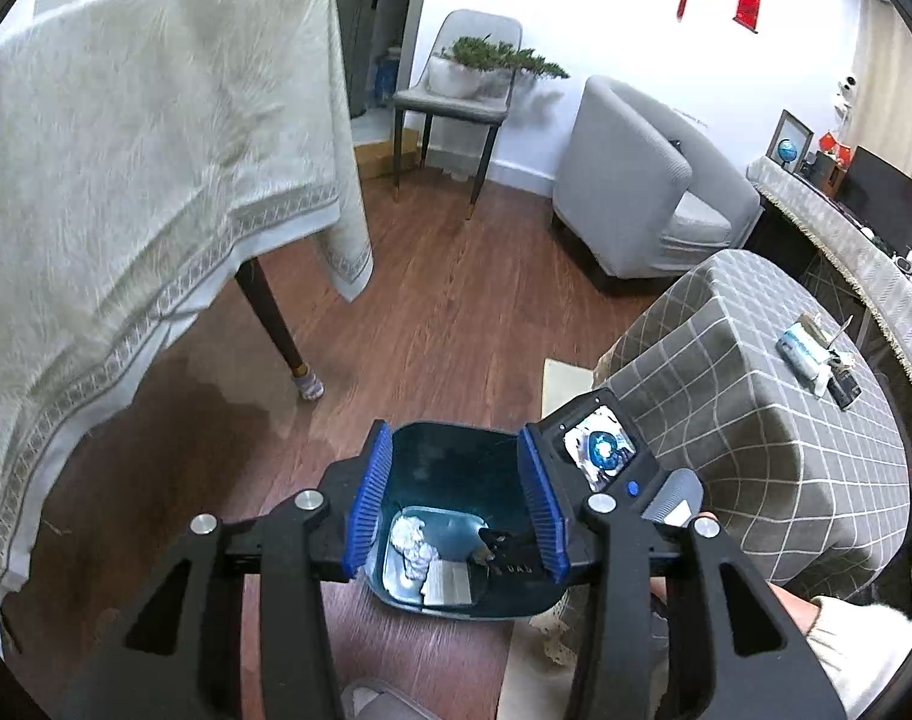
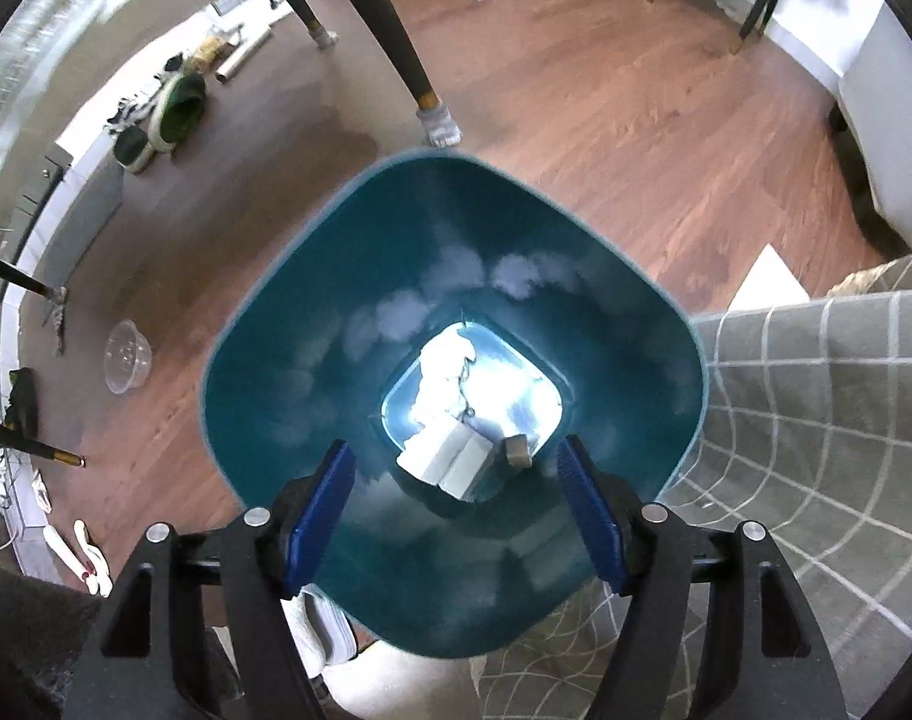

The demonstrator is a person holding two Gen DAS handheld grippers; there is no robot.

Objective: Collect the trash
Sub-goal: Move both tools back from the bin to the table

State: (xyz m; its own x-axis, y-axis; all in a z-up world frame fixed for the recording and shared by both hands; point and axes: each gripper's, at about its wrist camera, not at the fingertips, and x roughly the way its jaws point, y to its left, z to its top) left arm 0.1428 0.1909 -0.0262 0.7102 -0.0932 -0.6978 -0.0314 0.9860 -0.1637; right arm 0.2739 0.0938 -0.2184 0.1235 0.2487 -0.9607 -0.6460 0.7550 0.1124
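A teal trash bin (image 2: 312, 312) stands on the wood floor; it also shows in the left wrist view (image 1: 450, 456). At its bottom lie crumpled white tissue (image 2: 441, 372), a white folded packet (image 2: 450, 459) and a small dark scrap (image 2: 518, 451). The tissue (image 1: 411, 543) and packet (image 1: 450, 585) show in the left view too. My right gripper (image 2: 456, 516) hangs open and empty right above the bin's mouth. My left gripper (image 1: 456, 504) is open and empty above the bin. The right gripper's body (image 1: 600, 450) sits just right of the left one.
A table with a cream cloth (image 1: 144, 168) stands left, its leg (image 1: 276, 324) near the bin. A low table with a grey checked cloth (image 1: 768, 420) is at the right and carries a tissue pack (image 1: 807, 351). A grey armchair (image 1: 642, 180) stands behind. A clear bowl (image 2: 127, 355) lies on the floor.
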